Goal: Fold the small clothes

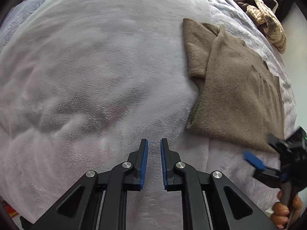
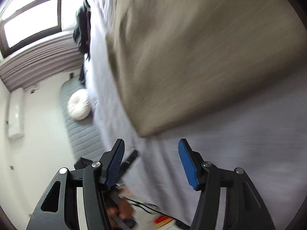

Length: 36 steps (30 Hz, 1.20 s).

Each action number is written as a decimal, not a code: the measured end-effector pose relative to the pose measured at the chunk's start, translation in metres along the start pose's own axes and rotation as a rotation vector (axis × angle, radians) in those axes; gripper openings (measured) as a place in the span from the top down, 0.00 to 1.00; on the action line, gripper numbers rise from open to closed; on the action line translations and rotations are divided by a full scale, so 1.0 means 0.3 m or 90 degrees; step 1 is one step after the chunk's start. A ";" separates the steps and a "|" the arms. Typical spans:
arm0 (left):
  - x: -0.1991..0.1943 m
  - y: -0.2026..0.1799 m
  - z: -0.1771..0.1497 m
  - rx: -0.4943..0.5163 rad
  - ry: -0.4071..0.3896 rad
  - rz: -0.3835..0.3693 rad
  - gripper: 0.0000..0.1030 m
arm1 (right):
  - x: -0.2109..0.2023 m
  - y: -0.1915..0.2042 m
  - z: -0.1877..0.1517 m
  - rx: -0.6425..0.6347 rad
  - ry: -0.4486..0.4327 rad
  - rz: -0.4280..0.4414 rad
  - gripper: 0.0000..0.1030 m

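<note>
A folded taupe knit garment (image 1: pixel 236 88) lies on the pale grey blanket (image 1: pixel 96 67) at the right. My left gripper (image 1: pixel 154 142) hovers over bare blanket to the garment's lower left, its jaws a narrow gap apart and empty. My right gripper (image 1: pixel 255 162) shows blurred at the right edge of the left wrist view, near the garment's near corner. In the right wrist view the right gripper (image 2: pixel 151 145) is wide open and empty, with the garment (image 2: pixel 201 57) just ahead, blurred by motion.
A striped cream and brown garment (image 1: pixel 268 21) lies crumpled at the far right of the bed. The right wrist view shows a window (image 2: pixel 30 13), a white round cushion (image 2: pixel 79 106) and a white wall.
</note>
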<state>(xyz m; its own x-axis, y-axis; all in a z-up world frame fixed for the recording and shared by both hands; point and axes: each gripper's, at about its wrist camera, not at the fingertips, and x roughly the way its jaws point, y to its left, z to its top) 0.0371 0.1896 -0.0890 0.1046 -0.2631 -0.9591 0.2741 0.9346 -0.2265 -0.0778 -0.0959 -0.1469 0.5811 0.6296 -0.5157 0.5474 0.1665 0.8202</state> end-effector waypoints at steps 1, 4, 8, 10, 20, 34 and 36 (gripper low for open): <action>-0.007 0.015 -0.003 0.001 -0.006 -0.003 0.86 | 0.086 0.012 0.003 0.005 0.014 0.008 0.39; -0.010 0.037 -0.001 0.000 -0.010 -0.008 0.36 | 0.227 0.020 0.001 0.024 0.023 0.004 0.39; -0.054 0.078 -0.011 -0.006 -0.055 0.008 0.00 | 0.254 0.020 -0.004 0.046 -0.026 0.004 0.42; -0.053 0.099 -0.011 -0.012 -0.054 0.013 0.00 | 0.239 0.027 -0.007 0.048 -0.039 0.004 0.55; -0.036 0.158 0.022 -0.050 -0.057 0.022 0.00 | 0.242 0.069 0.003 0.060 -0.047 0.023 0.80; -0.165 0.082 0.053 0.027 -0.194 0.062 0.00 | 0.324 0.125 0.001 0.012 0.038 -0.109 0.81; -0.165 0.076 0.056 0.023 -0.193 0.059 0.00 | 0.312 0.189 -0.026 -0.038 0.090 -0.143 0.81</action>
<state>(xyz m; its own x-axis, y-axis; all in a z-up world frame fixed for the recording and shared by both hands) 0.0543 0.2201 -0.0439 0.4091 -0.2417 -0.8799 0.2831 0.9503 -0.1294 0.0030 -0.0214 -0.1468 0.3572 0.6707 -0.6501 0.6145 0.3554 0.7043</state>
